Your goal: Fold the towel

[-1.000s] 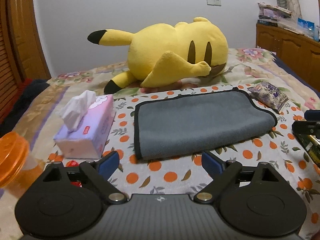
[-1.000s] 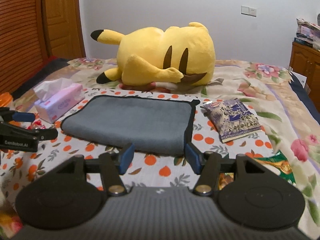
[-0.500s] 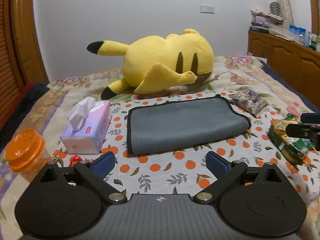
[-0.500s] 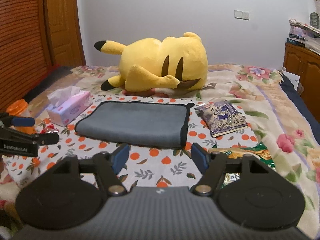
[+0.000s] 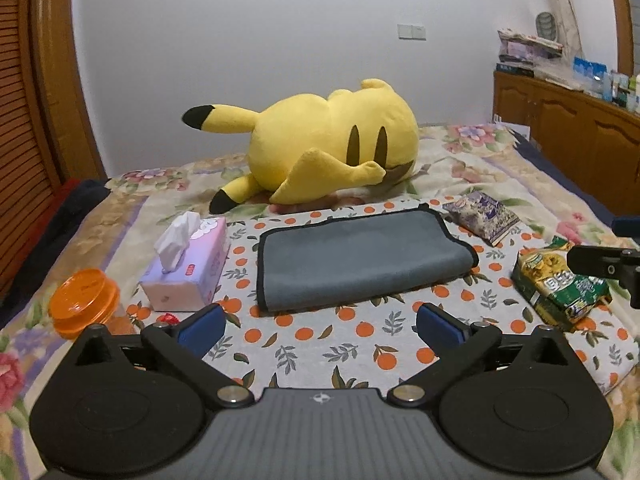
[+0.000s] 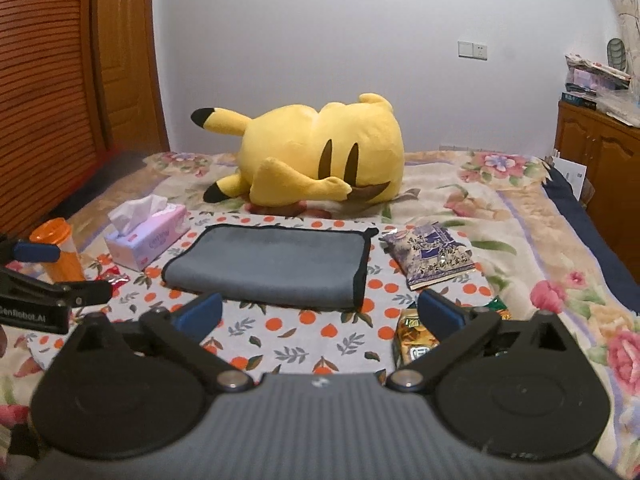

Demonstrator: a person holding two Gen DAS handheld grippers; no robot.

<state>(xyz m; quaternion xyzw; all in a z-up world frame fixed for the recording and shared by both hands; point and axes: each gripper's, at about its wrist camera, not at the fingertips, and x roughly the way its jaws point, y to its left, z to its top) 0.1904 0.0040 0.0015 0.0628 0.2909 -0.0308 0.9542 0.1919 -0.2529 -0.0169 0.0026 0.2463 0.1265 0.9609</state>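
Observation:
A grey towel (image 5: 360,258) with a black hem lies folded in a flat rectangle on the orange-print cloth (image 5: 340,344) on the bed; it also shows in the right wrist view (image 6: 276,266). My left gripper (image 5: 320,326) is open and empty, held back from the towel's near edge. My right gripper (image 6: 320,314) is open and empty, also short of the towel. The right gripper's tip shows at the right edge of the left wrist view (image 5: 608,266), and the left gripper's tip shows at the left edge of the right wrist view (image 6: 56,280).
A large yellow plush (image 5: 320,152) lies behind the towel. A pink tissue box (image 5: 184,272) and an orange-lidded jar (image 5: 84,300) stand left of it. A purple snack bag (image 5: 484,216) and a green snack bag (image 5: 560,284) lie to the right. Wooden cabinets (image 5: 580,140) line the right wall.
Both grippers have pulled back and up from the towel, so more of the bed and the green snack bag come into view. The towel has not moved. Both stay open.

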